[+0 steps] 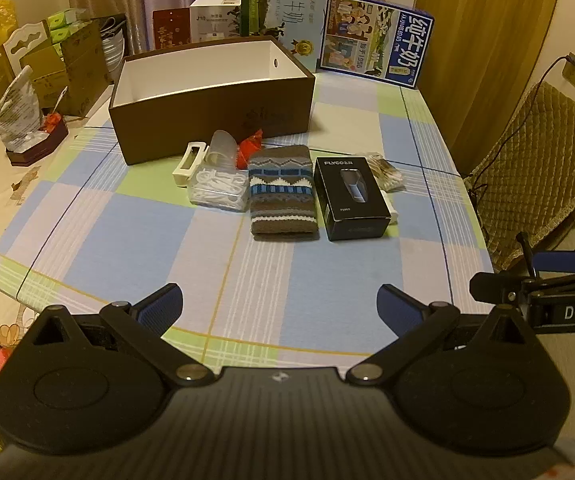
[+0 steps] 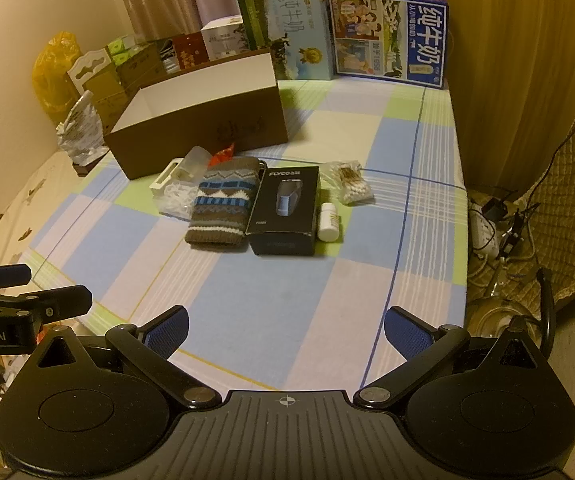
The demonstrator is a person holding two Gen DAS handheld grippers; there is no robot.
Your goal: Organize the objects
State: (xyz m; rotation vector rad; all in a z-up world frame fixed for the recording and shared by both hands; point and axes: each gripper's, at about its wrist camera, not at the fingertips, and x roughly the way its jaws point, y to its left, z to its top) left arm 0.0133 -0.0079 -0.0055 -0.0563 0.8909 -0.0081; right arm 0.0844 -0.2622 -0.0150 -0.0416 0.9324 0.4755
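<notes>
Lying before one brown box (image 1: pixel 211 120): one knitted pouch (image 1: pixel 281 196), one black carton (image 1: pixel 351 198).

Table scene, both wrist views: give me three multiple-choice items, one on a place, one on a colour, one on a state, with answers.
1. Where does the small white bottle lie?
A. Inside the brown box
B. Right of the black box
C. On the knitted pouch

2. What colour is the inside of the big open box?
A. White
B. Red
C. Black

3. How do the two grippers stand?
A. Both shut on something
B. Left open, right shut
C. Both open and holding nothing

Answers: 1 B, the bottle rests beside the black box in the right wrist view. 2 A, its inner walls are white. 3 C, the left gripper and right gripper each show spread fingers with only tablecloth between.
</notes>
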